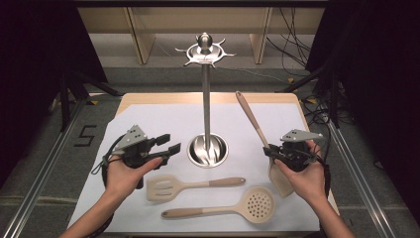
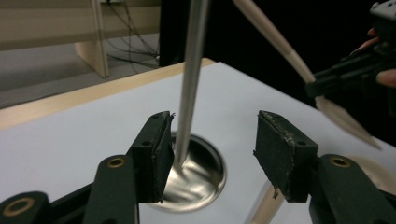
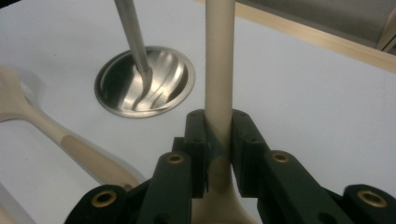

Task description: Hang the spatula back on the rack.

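The solid spatula (image 1: 270,148) is clamped low on its handle by the right claw (image 1: 271,151) near the worktop's (image 1: 148,119) right edge, handle tilted toward the hook stand (image 1: 206,99), presumably for hanging, while the left claw (image 1: 167,145) is held wide open, empty.

I note black jaws on both grippers, the left gripper (image 1: 171,147) and the right gripper (image 1: 269,151), each topped with a grey plate. The spatula (image 1: 257,128) in the right one is pale beige, handle tan. Slotted turner (image 1: 166,188) and perforated skimmer (image 1: 257,204) at the table's near edge: cream heads, tan handles. Utensil stand (image 1: 206,101) is polished silver. White sheet (image 1: 148,119) over the light wood table (image 1: 163,97).
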Available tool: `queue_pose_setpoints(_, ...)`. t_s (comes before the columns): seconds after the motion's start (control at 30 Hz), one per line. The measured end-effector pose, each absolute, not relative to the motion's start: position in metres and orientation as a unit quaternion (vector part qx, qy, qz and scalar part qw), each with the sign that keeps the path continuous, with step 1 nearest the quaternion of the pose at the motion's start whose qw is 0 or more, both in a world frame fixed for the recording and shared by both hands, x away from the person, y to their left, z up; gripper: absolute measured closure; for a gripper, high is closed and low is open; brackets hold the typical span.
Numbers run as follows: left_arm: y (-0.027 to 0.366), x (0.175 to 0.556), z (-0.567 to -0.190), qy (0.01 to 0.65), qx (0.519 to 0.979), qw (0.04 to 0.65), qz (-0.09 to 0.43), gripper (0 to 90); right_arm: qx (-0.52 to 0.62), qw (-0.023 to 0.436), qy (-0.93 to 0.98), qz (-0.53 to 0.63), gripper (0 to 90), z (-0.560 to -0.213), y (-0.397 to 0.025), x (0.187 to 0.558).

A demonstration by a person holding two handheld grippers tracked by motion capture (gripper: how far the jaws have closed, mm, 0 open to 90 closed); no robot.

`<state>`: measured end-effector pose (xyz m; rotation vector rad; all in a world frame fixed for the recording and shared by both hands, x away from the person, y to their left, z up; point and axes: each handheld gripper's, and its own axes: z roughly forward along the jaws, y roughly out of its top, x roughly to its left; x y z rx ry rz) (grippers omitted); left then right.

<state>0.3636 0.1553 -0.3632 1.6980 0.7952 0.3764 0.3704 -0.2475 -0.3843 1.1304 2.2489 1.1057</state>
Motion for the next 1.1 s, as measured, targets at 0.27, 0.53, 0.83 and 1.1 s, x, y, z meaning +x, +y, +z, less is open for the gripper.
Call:
queue_pose_setpoints(0.27, 0.102, 0.380, -0.338, 0.294, 0.734, 0.597, 0.134, 44.5, 0.390, 0.194, 0.801, 0.410, 79.1, -0.378, -0.230, 0.355)
queue_pose_setpoints(0.53, 0.070, 0.393, -0.333, 0.299, 0.736, 0.597, 0.111, 43.8, 0.357, 0.197, 0.812, 0.418, 79.1, -0.374, -0.215, 0.345)
queue_pose_setpoints(0.83, 0.053, 0.407, -0.338, 0.315, 0.727, 0.606, 0.071, 43.1, 0.338, 0.199, 0.814, 0.428, 79.1, -0.371, -0.204, 0.337)
queue_pose_setpoints(1.1, 0.051, 0.408, -0.339, 0.327, 0.698, 0.634, 0.054, 57.3, 0.331, 0.183, 0.819, 0.431, 79.1, -0.370, -0.194, 0.332)
